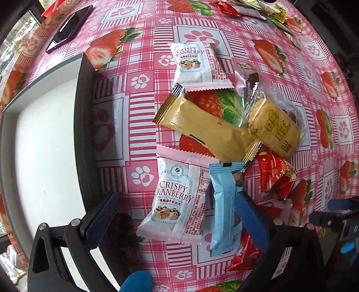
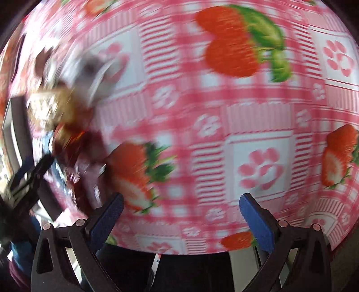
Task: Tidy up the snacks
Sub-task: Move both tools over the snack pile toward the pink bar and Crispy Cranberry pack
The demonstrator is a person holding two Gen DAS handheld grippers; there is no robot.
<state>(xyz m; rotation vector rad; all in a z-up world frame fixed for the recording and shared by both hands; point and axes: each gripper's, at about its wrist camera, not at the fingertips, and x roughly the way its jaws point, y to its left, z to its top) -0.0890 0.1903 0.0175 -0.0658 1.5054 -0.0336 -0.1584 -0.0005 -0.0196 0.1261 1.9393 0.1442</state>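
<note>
In the left wrist view my left gripper point(image 1: 177, 209) is open, its blue pads on either side of a pink Crispy Cranberry packet point(image 1: 175, 200) and a light blue packet point(image 1: 224, 209) lying on the tablecloth. Beyond them lie a gold packet point(image 1: 208, 132), a yellow rice-cracker packet point(image 1: 276, 128), a red packet point(image 1: 276, 177) and a second Crispy Cranberry packet point(image 1: 197, 65). A black-rimmed white tray point(image 1: 44, 143) sits at the left. My right gripper point(image 2: 181, 215) is open and empty over bare tablecloth; its view is motion-blurred, with the snack pile point(image 2: 65, 125) at the left.
A dark phone point(image 1: 69, 27) lies at the far left of the strawberry-print tablecloth point(image 1: 143, 78). More snack packets point(image 1: 251, 9) lie at the far edge. The right gripper's body point(image 1: 336, 213) shows at the right edge of the left wrist view.
</note>
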